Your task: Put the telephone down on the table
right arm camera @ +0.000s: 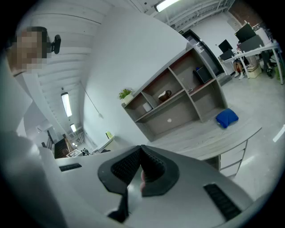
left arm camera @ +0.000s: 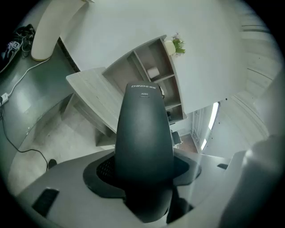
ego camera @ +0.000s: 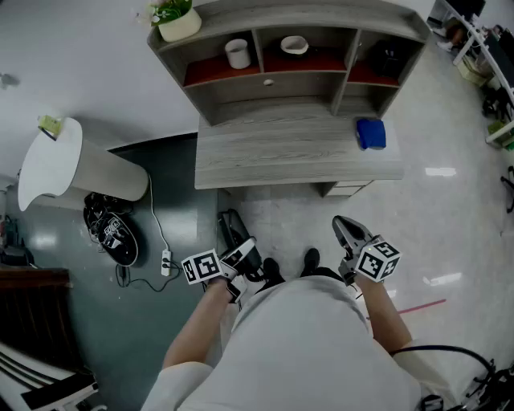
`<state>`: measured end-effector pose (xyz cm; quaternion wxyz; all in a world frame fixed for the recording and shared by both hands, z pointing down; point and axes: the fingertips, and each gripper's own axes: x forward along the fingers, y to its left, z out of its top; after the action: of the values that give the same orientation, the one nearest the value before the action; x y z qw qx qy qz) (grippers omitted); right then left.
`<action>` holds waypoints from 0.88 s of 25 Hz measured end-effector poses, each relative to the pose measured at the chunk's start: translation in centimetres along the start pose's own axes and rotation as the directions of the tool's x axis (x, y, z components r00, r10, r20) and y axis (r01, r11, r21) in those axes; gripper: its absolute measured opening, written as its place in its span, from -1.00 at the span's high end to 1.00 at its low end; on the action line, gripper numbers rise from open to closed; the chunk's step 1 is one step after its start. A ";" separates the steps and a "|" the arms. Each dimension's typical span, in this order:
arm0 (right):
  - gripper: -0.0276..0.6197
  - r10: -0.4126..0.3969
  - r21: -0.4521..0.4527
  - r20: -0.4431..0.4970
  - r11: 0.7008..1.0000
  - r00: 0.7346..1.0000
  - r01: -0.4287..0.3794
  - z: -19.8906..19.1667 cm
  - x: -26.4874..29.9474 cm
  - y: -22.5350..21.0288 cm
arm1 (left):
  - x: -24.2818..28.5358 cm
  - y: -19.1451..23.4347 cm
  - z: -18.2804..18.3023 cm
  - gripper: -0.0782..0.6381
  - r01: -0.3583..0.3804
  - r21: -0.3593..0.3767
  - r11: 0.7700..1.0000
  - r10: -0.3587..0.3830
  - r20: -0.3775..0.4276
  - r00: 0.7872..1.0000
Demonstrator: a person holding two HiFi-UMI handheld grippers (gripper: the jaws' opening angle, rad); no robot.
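Observation:
A black telephone handset (left arm camera: 144, 133) stands up between the jaws of my left gripper (left arm camera: 144, 182), which is shut on its lower end. In the head view the left gripper (ego camera: 238, 255) is low and close to the person's body, with the handset (ego camera: 230, 229) sticking forward over the floor, short of the grey wooden table (ego camera: 273, 152). My right gripper (ego camera: 347, 233) hangs to the right, also in front of the table. Its black ribbed pads (right arm camera: 151, 167) meet with nothing between them.
The table carries a blue cloth-like thing (ego camera: 370, 132) at its right and a shelf unit (ego camera: 241, 88) at the back with a white cup (ego camera: 238, 53), a bowl (ego camera: 294, 45) and a plant pot (ego camera: 178, 20). A white rounded panel (ego camera: 60, 164), cables (ego camera: 112, 233) and a power strip (ego camera: 166, 262) lie on the left.

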<state>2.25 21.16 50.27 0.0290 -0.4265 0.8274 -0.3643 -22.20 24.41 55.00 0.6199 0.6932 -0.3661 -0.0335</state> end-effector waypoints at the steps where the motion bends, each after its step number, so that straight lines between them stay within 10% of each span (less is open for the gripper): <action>1: 0.86 -0.001 0.000 -0.001 1.000 1.000 0.001 0.0 -0.1 0.0 | 0.0 0.1 0.0 -0.02 -0.001 -0.001 1.000 0.001 0.000 1.000; 22: 0.86 0.048 0.029 0.000 0.998 0.999 -0.048 0.3 -0.7 -0.2 | 0.5 -0.3 -0.3 -0.02 0.022 -0.068 0.997 -0.019 0.040 0.999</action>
<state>2.97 21.46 50.03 0.0437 -0.4061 0.8319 -0.3756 -21.57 24.36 54.97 0.6356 0.6746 -0.3696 -0.0660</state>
